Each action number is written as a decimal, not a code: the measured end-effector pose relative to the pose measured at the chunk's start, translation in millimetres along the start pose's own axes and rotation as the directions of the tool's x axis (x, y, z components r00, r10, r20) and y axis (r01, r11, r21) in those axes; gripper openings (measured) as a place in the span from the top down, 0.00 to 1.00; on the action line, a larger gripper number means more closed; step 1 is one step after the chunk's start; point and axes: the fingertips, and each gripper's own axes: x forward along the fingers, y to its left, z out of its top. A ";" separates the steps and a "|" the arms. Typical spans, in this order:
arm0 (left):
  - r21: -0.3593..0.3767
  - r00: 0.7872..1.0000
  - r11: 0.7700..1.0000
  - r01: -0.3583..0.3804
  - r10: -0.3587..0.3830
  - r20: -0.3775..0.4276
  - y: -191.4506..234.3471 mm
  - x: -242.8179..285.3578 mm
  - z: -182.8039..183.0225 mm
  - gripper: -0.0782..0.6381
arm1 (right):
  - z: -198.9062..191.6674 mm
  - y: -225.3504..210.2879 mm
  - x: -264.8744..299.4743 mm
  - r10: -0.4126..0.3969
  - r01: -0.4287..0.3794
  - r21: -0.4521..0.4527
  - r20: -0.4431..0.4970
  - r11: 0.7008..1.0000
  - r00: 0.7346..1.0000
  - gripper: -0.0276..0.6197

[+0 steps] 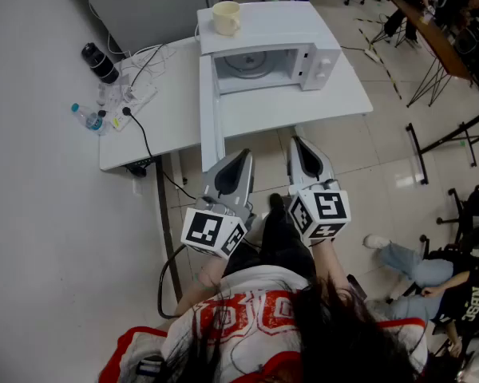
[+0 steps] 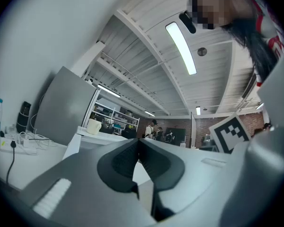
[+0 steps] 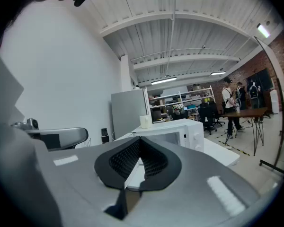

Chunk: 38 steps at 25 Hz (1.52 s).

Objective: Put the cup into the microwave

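Observation:
A cream cup (image 1: 226,18) stands on top of the white microwave (image 1: 319,34), near its left rear corner. The microwave's door (image 1: 209,114) is swung open to the left, and the cavity with its glass turntable (image 1: 251,65) is empty. Both grippers hover in front of the table, close to the person's body. My left gripper (image 1: 242,159) is shut with nothing in it, and so is my right gripper (image 1: 299,144). The left gripper view shows its closed jaws (image 2: 138,144) with the cup (image 2: 93,126) far off. From the right gripper (image 3: 140,141), the cup (image 3: 145,121) shows atop the microwave (image 3: 180,134).
The white table (image 1: 168,126) carries a power strip with cables (image 1: 136,94), a water bottle (image 1: 88,118) and a black flask (image 1: 100,62) on its left part. A grey cabinet (image 1: 144,2) stands behind. Chairs, a desk (image 1: 431,30) and seated people fill the right side.

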 end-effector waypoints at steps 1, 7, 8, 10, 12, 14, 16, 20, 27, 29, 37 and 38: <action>0.003 1.000 1.000 -0.001 0.001 -0.002 0.5 8.1 -1.0 0.91 | 3.2 -7.6 6.7 0.000 0.000 0.001 0.005 1.000 1.000 0.95; 0.003 0.998 0.998 -0.062 0.062 0.015 14.4 56.3 -1.4 0.91 | 21.0 -40.2 58.8 0.067 -0.067 -0.029 -0.002 0.997 0.998 0.95; 0.007 0.997 0.997 -0.080 0.080 0.022 19.5 65.6 -1.0 0.91 | 23.4 -44.3 70.1 0.085 -0.085 -0.036 -0.006 0.996 0.996 0.95; 0.010 0.993 0.993 -0.114 0.114 0.034 29.5 86.1 -1.4 0.91 | 26.9 -53.4 92.6 0.122 -0.123 -0.044 -0.016 0.991 0.992 0.95; 0.012 0.989 0.989 -0.145 0.144 0.044 37.8 106.8 -1.8 0.91 | 29.4 -63.1 114.7 0.156 -0.158 -0.054 -0.029 0.986 0.987 0.95; 0.014 0.982 0.984 -0.180 0.179 0.051 45.3 124.0 -1.9 0.91 | 32.4 -71.5 136.4 0.189 -0.191 -0.062 -0.041 0.980 0.981 0.95; 0.014 0.974 0.975 -0.222 0.221 0.051 52.9 136.5 -2.8 0.91 | 36.0 -76.1 156.8 0.227 -0.230 -0.064 -0.051 0.971 0.973 0.95; 0.022 0.952 0.952 -0.304 0.303 0.049 65.8 152.5 -4.2 0.91 | 42.4 -76.5 188.5 0.308 -0.311 -0.061 -0.060 0.948 0.950 0.95; 0.023 0.928 0.929 -0.369 0.367 0.069 74.5 169.8 -0.6 0.91 | 51.9 -69.5 220.1 0.388 -0.391 -0.077 -0.054 0.917 0.920 0.95; 0.022 0.926 0.927 -0.373 0.371 0.069 75.2 173.0 -1.6 0.91 | 54.5 -68.5 223.6 0.395 -0.398 -0.084 -0.049 0.913 0.917 0.95; 0.031 0.923 0.924 -0.382 0.380 0.063 79.9 182.5 -2.0 0.91 | 54.4 -58.5 244.0 0.434 -0.439 -0.073 -0.076 0.896 0.898 0.84; 0.034 0.923 0.923 -0.383 0.380 0.063 80.8 182.8 -1.2 0.91 | 54.6 -55.3 247.4 0.445 -0.450 -0.065 -0.079 0.891 0.892 0.81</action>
